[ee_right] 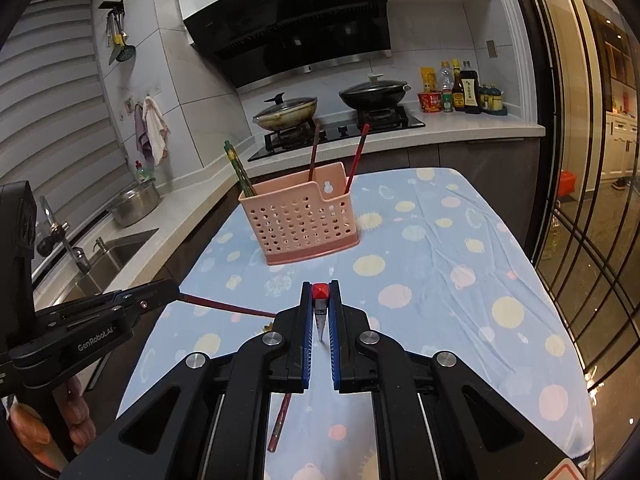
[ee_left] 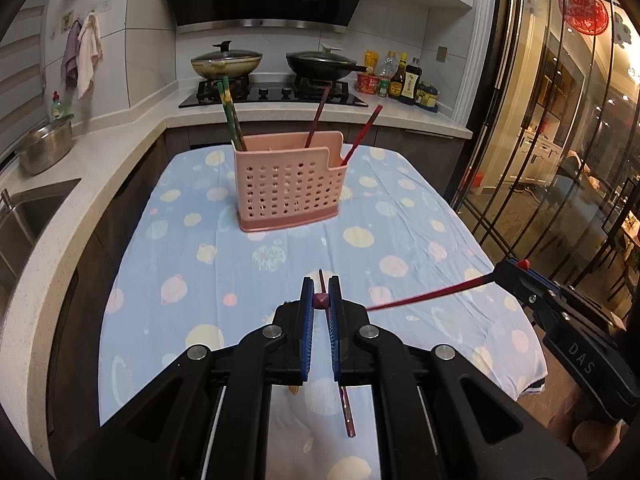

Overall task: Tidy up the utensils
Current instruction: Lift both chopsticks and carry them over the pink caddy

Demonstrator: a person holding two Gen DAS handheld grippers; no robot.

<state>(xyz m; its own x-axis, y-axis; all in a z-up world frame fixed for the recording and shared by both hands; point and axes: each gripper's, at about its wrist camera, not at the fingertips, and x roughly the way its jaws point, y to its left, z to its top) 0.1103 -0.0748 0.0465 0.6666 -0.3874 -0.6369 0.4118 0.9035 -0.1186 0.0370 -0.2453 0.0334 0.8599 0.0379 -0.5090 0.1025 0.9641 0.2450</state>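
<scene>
your left gripper point(ee_left: 319, 300) pinches a dark red chopstick point(ee_left: 346, 412), your right gripper point(ee_right: 320, 300) a red chopstick point(ee_left: 424, 297). the pink holder point(ee_left: 290, 184) stands well ahead on the worktop point(ee_left: 400, 240). both sticks cross low, so they may clash or pivot between the fingers.

Black grippers point(ee_left: 322, 304), blue-lined jaws, silver screws.

Chopsticks point(ee_left: 231, 114) stand in the holder point(ee_left: 289, 188) on the table point(ee_left: 400, 240)
</scene>
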